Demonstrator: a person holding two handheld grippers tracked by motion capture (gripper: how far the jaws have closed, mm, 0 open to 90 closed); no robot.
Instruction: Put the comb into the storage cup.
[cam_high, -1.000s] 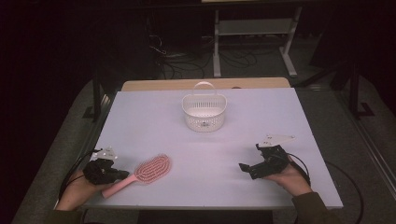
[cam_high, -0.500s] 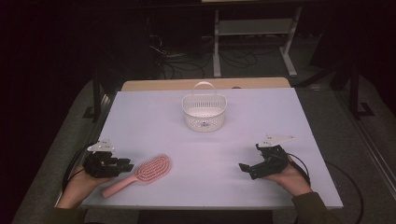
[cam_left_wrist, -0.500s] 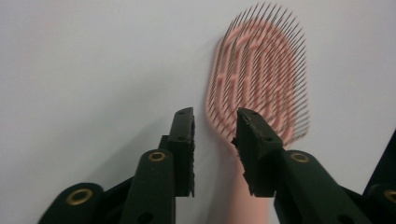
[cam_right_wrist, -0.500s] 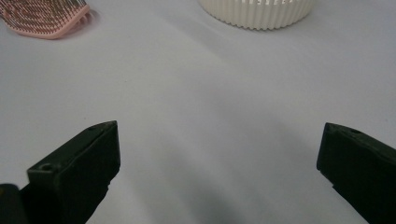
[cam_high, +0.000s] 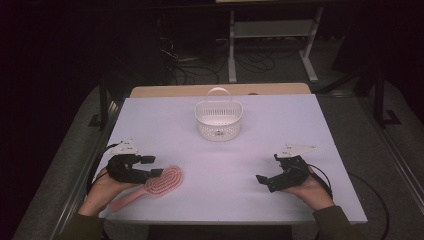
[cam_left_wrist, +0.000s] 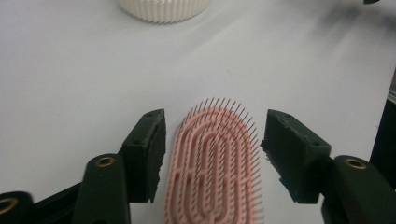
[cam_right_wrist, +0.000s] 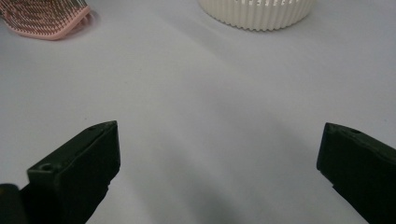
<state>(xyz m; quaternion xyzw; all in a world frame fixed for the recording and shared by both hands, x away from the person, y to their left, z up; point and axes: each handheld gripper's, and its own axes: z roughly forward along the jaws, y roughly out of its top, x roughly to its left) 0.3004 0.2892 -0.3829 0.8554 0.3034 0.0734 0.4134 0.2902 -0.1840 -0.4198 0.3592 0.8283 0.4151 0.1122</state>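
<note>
Left gripper view has the pink plastic oval hairbrush (cam_left_wrist: 212, 163) lying bristles-up on the pale table (cam_left_wrist: 70, 84), its head between the left gripper (cam_left_wrist: 212, 156)'s parted jaws, neither pad touching. From above, the white slatted plastic basket (cam_high: 218, 120) stands well apart at the far middle. The right gripper (cam_high: 270, 181) rests wide open near the front edge. Seemingly a grasp being lined up; next comes closing on the head squarely.
</note>
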